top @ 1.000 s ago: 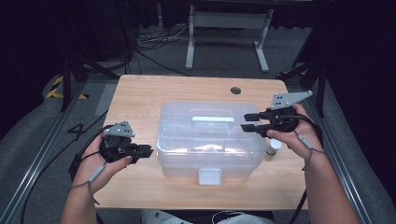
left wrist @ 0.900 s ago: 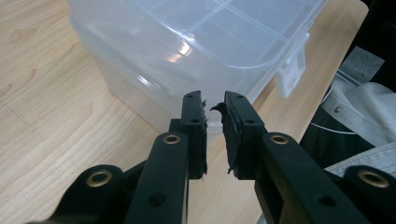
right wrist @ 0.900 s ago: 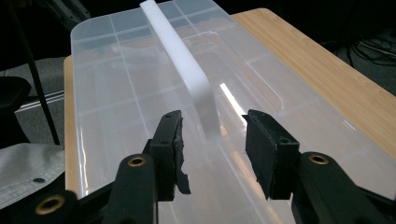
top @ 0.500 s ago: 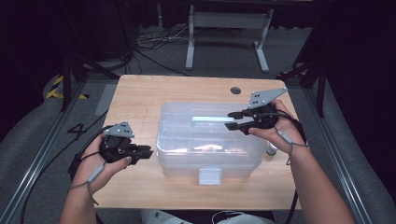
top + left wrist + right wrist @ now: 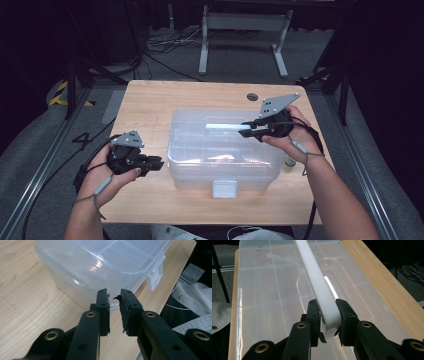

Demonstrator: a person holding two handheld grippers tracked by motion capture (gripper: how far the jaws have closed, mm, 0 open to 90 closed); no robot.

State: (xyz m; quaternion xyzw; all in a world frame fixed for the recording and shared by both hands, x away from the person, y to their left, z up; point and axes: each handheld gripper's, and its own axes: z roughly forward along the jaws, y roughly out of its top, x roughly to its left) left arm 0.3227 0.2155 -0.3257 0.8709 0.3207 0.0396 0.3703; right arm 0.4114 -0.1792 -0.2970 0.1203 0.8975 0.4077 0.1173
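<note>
A clear plastic compartment box with its lid on stands in the middle of the wooden table. A white handle lies along the lid. My right gripper reaches in from the right over the lid. Its jaws have just been closing, and in the right gripper view both pads of the right gripper press on the white handle. My left gripper rests beside the box's left end, not touching it. In the left gripper view my left gripper has its jaws a narrow gap apart, with nothing between them.
The box's white front latch faces the table's near edge. A small pale object sits on the table to the right of the box. A cable hole lies at the table's back. Cables and a metal stand are on the floor beyond.
My right gripper has moved left from beside the box's right end to over the lid and closed on the white handle. The left gripper has stayed put.
</note>
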